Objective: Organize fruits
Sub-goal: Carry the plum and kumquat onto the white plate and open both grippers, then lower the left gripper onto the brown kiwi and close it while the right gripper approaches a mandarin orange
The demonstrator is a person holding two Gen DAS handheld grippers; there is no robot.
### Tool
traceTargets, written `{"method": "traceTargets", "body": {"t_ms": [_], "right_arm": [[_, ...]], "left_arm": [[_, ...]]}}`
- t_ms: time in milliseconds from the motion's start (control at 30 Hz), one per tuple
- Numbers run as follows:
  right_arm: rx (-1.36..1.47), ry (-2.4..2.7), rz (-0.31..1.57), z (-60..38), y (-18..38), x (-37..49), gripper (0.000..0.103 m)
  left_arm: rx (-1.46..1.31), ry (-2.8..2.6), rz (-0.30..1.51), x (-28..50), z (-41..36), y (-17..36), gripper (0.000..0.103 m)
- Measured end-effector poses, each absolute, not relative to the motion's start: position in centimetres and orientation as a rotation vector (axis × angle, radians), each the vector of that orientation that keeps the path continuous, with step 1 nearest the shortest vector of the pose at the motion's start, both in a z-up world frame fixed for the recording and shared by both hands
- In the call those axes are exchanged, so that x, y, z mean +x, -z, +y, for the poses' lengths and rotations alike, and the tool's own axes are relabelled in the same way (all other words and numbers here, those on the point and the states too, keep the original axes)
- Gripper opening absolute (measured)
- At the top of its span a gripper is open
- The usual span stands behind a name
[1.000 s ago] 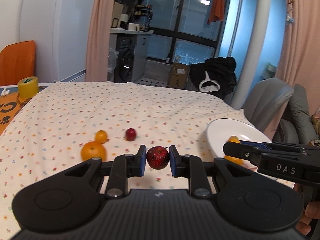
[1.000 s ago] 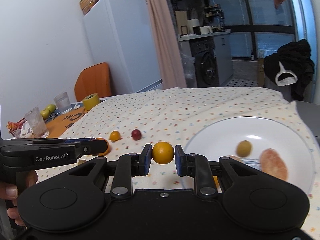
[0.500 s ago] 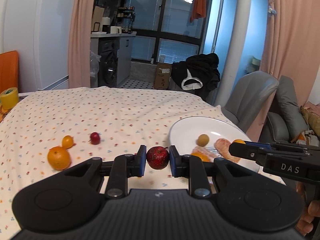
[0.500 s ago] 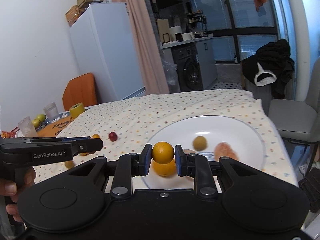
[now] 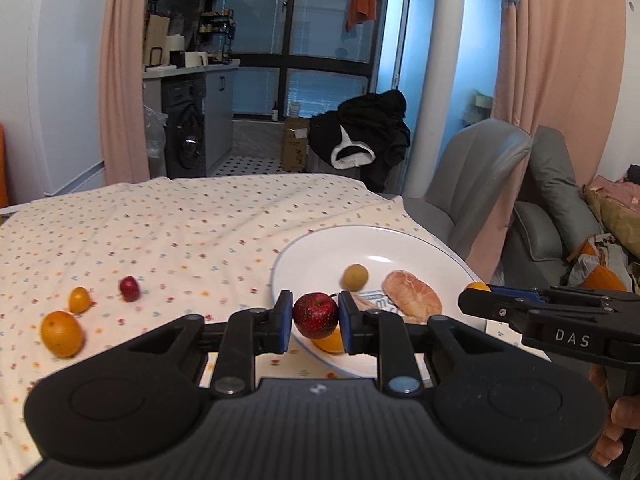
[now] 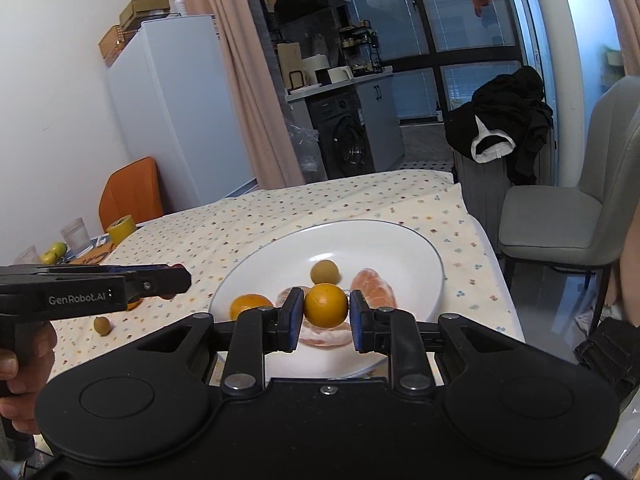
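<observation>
My left gripper (image 5: pixel 315 317) is shut on a dark red apple (image 5: pixel 315 315), held over the near-left rim of the white plate (image 5: pixel 432 248). My right gripper (image 6: pixel 325 306) is shut on a small orange (image 6: pixel 325 305) above the plate (image 6: pixel 416 248). On the plate lie an olive-brown round fruit (image 6: pixel 325 271), peeled citrus segments (image 6: pixel 374 287) and another orange (image 6: pixel 250 306). Left of the plate on the cloth rest a large orange (image 5: pixel 62 333), a small orange (image 5: pixel 79 299) and a small red fruit (image 5: pixel 129 288).
The table has a floral cloth (image 5: pixel 192 224). A small green fruit (image 6: pixel 101 325) lies on it near the left gripper's body (image 6: pixel 92 287). Glasses (image 6: pixel 75 233), a yellow tape roll (image 6: pixel 120 229) and an orange chair (image 6: pixel 132 192) are far left. A grey chair (image 6: pixel 560 216) stands right.
Both grippers have swung right toward the plate with their fruits still held. The plate now sits directly ahead in both views, and the loose fruits on the cloth have slid to the left.
</observation>
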State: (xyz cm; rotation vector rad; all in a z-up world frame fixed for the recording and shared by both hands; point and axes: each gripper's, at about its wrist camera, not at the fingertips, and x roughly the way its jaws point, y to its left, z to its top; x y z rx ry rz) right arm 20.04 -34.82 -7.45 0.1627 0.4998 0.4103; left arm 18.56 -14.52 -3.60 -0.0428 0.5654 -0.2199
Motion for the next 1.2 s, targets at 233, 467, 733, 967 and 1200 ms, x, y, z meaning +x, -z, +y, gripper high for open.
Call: {"method": "traceTargets", "body": {"t_ms": [233, 467, 733, 967, 1200], "right_arm": [[0.170, -0.405, 0.514, -35.1, 8.1, 20.7, 0.023], [0.195, -0.417, 0.522, -35.0, 8.1, 20.9, 0.033], [0.216, -0.406, 0.497, -34.8, 7.3, 20.7, 0.057], [0.191, -0.447, 0.480, -32.9, 6.4, 20.3, 0.078], [0.198, -0.490, 0.455, -30.8, 5.9, 20.1, 0.097]], "left_arm": [[-0.060, 0.255, 0.604, 19.9, -15.6, 4.8, 0.022], [-0.068, 0.269, 0.627, 20.2, -15.9, 5.0, 0.026], [-0.098, 0.194, 0.606, 19.6, -12.9, 4.1, 0.052], [-0.098, 0.100, 0.557, 18.3, -10.6, 3.3, 0.083], [-0.105, 0.046, 0.546, 17.1, -8.0, 3.2, 0.085]]}}
